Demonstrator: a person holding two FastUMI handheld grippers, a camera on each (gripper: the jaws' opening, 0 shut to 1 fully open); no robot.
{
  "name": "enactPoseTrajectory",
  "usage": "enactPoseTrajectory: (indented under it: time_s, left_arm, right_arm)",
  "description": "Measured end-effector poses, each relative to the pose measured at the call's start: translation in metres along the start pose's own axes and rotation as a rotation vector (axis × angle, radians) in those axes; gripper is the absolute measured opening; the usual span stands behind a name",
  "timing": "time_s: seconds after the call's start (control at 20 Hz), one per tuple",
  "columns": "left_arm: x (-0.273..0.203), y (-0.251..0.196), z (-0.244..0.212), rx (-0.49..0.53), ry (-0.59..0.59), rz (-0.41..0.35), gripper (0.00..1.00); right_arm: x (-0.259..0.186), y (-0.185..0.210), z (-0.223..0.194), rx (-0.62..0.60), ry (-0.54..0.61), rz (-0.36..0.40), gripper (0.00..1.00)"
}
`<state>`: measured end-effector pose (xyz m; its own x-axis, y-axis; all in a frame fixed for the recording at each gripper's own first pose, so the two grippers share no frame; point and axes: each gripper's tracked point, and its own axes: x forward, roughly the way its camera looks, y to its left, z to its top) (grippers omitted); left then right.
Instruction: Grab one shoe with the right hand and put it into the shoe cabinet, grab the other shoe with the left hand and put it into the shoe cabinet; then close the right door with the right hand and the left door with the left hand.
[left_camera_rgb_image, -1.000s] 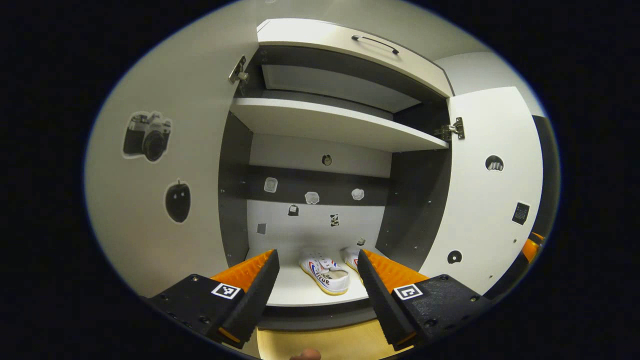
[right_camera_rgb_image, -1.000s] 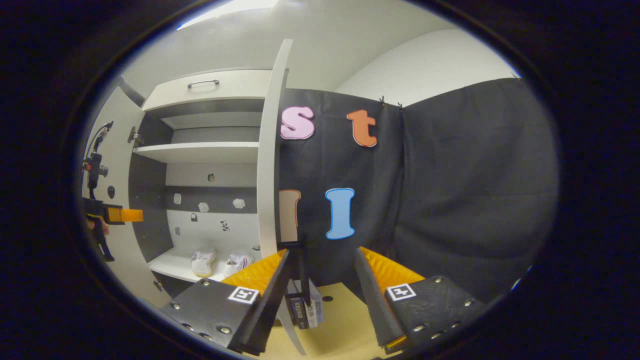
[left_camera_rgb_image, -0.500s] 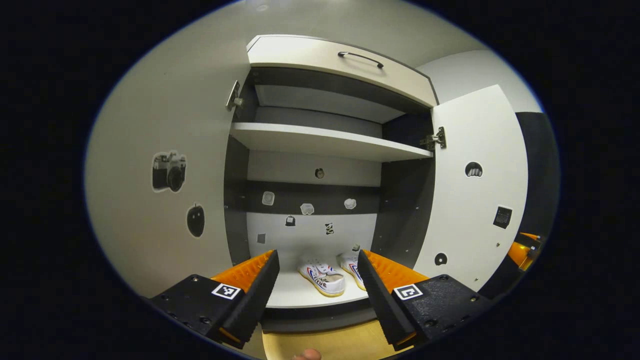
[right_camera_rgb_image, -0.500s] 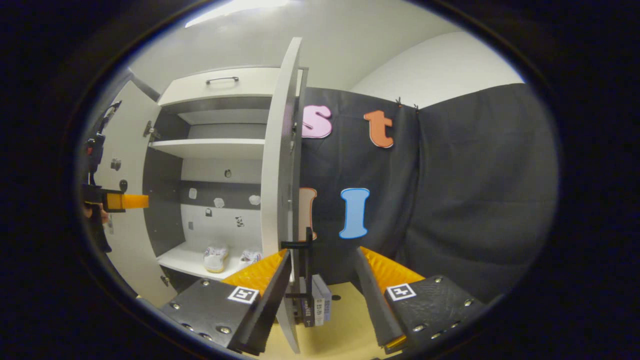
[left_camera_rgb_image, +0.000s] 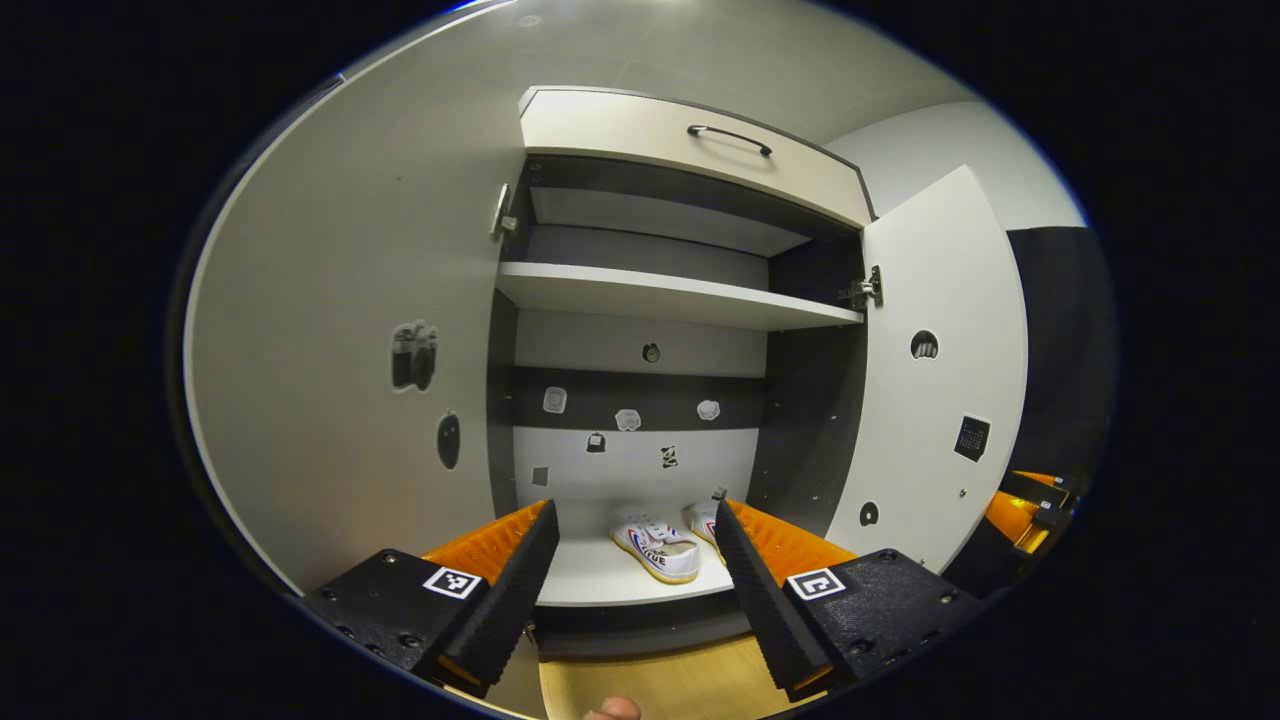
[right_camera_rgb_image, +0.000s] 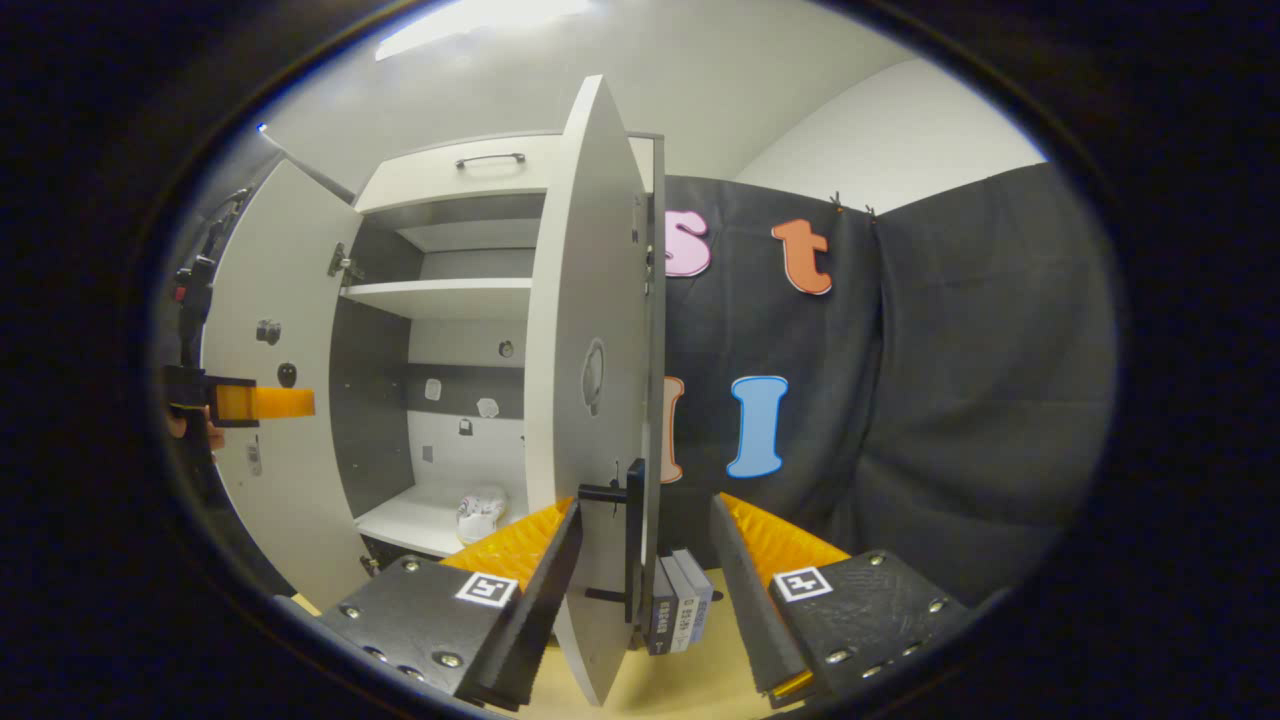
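Two white shoes (left_camera_rgb_image: 657, 549) lie side by side on the bottom shelf (left_camera_rgb_image: 600, 580) of the open shoe cabinet; one shoe (right_camera_rgb_image: 480, 507) peeks past the right door. My left gripper (left_camera_rgb_image: 630, 575) is open and empty, in front of the cabinet and well short of the shoes. The left door (left_camera_rgb_image: 340, 400) stands open beside it. My right gripper (right_camera_rgb_image: 640, 590) is open, with the black handle (right_camera_rgb_image: 632, 535) of the right door (right_camera_rgb_image: 590, 380) between its fingers; neither finger presses on it. That door is partly swung in. The left gripper (right_camera_rgb_image: 250, 403) also appears by the left door (right_camera_rgb_image: 265, 440).
A drawer with a dark handle (left_camera_rgb_image: 730, 138) tops the cabinet, above an upper shelf (left_camera_rgb_image: 670, 295). Small boxes (right_camera_rgb_image: 680, 612) stand on the wooden floor behind the right door. The right gripper (left_camera_rgb_image: 1020, 510) shows past the right door's edge (left_camera_rgb_image: 940, 380).
The right door has swung inward, its outer face and handle now turned to the right gripper. The left gripper has drawn back slightly and shifted, so the left door looks narrower.
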<state>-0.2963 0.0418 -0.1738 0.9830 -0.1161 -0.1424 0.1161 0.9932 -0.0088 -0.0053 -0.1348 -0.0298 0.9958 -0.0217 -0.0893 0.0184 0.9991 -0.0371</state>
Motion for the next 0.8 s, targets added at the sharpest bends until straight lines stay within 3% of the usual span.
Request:
enactPoseTrajectory:
  time_s: [0.4,0.8]
  left_arm:
    - [-0.032,-0.001,0.003,-0.025,-0.003,-0.035,0.91]
    - [-0.061,-0.011,-0.005,-0.066,0.012,-0.069,0.95]
  right_arm:
    - [0.007,0.03,-0.003,0.019,-0.001,0.035,0.78]
    - [0.021,0.078,-0.013,0.031,0.033,0.108,0.78]
